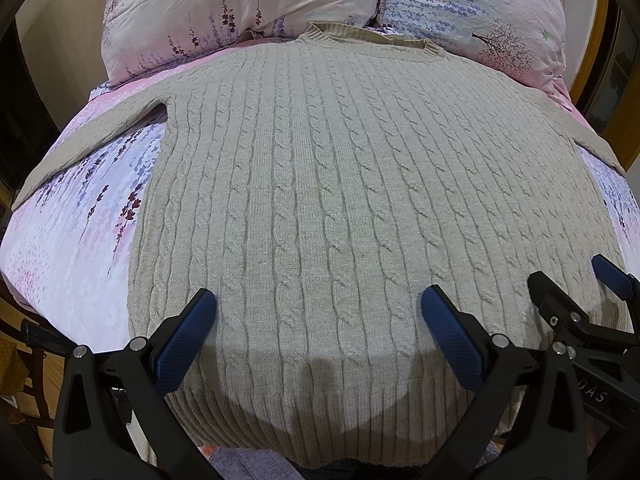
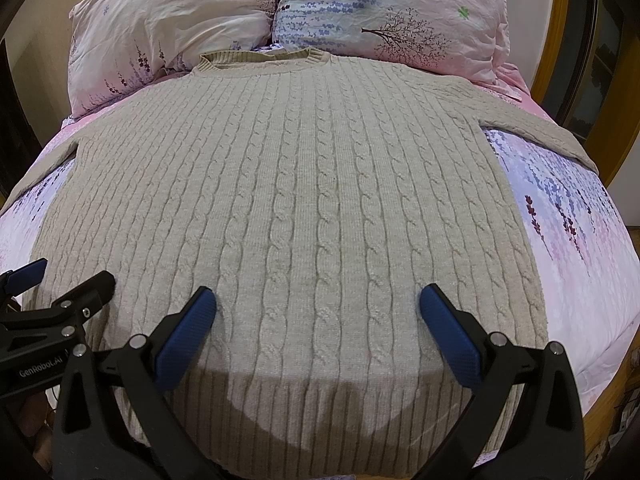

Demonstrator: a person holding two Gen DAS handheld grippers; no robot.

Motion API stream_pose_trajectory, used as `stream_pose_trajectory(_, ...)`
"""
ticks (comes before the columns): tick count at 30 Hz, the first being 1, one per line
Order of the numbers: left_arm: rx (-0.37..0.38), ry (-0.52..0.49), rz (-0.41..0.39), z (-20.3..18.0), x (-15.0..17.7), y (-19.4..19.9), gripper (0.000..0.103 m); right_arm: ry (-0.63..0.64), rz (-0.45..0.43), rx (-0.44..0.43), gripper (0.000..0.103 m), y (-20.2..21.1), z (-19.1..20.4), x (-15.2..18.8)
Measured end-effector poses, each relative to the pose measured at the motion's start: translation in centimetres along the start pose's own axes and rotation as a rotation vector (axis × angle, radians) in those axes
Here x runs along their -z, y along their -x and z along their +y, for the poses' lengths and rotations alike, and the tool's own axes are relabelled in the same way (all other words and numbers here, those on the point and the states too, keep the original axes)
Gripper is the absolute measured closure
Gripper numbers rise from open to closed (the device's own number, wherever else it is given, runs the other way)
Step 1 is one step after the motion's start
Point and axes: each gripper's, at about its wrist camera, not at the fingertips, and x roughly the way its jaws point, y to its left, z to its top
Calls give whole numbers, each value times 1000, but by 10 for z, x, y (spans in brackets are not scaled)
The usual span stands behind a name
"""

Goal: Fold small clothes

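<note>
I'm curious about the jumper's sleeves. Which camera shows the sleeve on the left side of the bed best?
The left wrist view: that sleeve stretches long across the floral sheet, from armpit almost to cuff. The right wrist view catches only a short stretch of it at the picture's edge.

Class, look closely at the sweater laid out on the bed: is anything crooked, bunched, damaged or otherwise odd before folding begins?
Nothing stands out. The sweater lies flat on the bed, sleeves spread to both sides, collar toward the pillows. Both the left gripper and right gripper are open above the hem.
</note>
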Motion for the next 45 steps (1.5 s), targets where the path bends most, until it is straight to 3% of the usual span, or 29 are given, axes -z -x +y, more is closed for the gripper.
stream_pose_trajectory(17,0,-1,-2,-2,0,0,1,18,-1,-5,2,-1,-1,-1)
stream_pose_trajectory(28,2,-59,-49,-3,-7,3,1,63,-17,-75,2,-2,-10,-5)
stream_pose_trajectory(31,47,-61,-97,2,-16,6,1,-10,-28,-124,7,0,-30,-17)
stream_pose_trajectory(32,81,-55,-119,6,-22,7,1,-46,-34,-139,14,1,-41,-24)
stream_pose_trajectory(37,227,-2,-173,24,-47,4,1,-347,-112,-160,26,3,-143,-76)
stream_pose_trajectory(41,313,46,-210,34,-66,-3,1,-590,-131,-145,48,-17,-225,-103)
stream_pose_trajectory(45,356,95,-205,45,-82,-13,1,-827,-124,-193,51,-50,-293,-115)
